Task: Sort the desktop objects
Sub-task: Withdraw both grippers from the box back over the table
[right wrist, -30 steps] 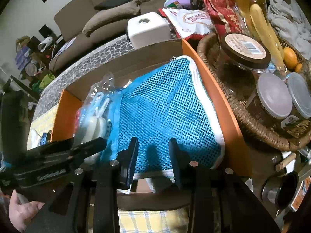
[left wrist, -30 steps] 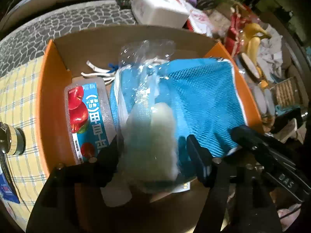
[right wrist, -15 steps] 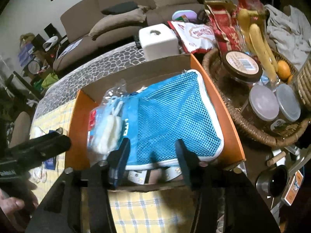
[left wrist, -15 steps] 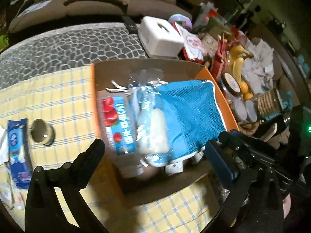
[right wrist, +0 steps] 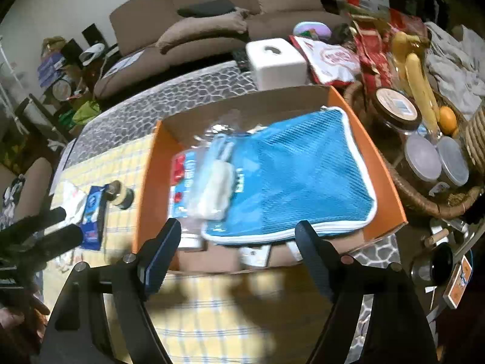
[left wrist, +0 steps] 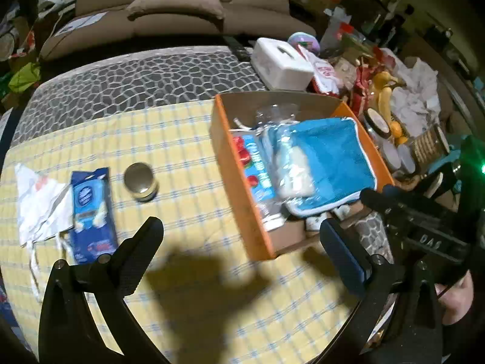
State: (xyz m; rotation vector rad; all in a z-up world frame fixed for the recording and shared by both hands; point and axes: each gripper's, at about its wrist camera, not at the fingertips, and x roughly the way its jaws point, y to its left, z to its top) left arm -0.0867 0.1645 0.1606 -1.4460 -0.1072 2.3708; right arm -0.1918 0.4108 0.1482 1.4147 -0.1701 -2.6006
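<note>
An orange cardboard box [left wrist: 230,179] [right wrist: 145,182] stands on the yellow checked tablecloth. In it lie a blue mesh pouch [left wrist: 330,157] [right wrist: 300,170], a clear plastic bag with white items [left wrist: 294,170] [right wrist: 215,188] and a bottle with a blue and red apple label [left wrist: 257,170] [right wrist: 178,179]. My left gripper [left wrist: 242,242] is open and empty, above the cloth in front of the box. My right gripper [right wrist: 239,242] is open and empty at the box's near edge. A blue packet [left wrist: 91,200] [right wrist: 94,212], a small round jar [left wrist: 141,177] [right wrist: 121,195] and a white bag [left wrist: 36,203] lie on the cloth to the left.
A white tissue box [left wrist: 282,63] [right wrist: 275,57] stands behind the box. A wicker basket [right wrist: 424,200] with lidded jars, bananas and an orange is at the right. A dark cup [right wrist: 433,267] is at the near right. A sofa [right wrist: 212,24] is beyond the table.
My left gripper let go of the plastic bag in the box, opened wide and pulled back and up. My right gripper opened wider and drew back from the mesh pouch.
</note>
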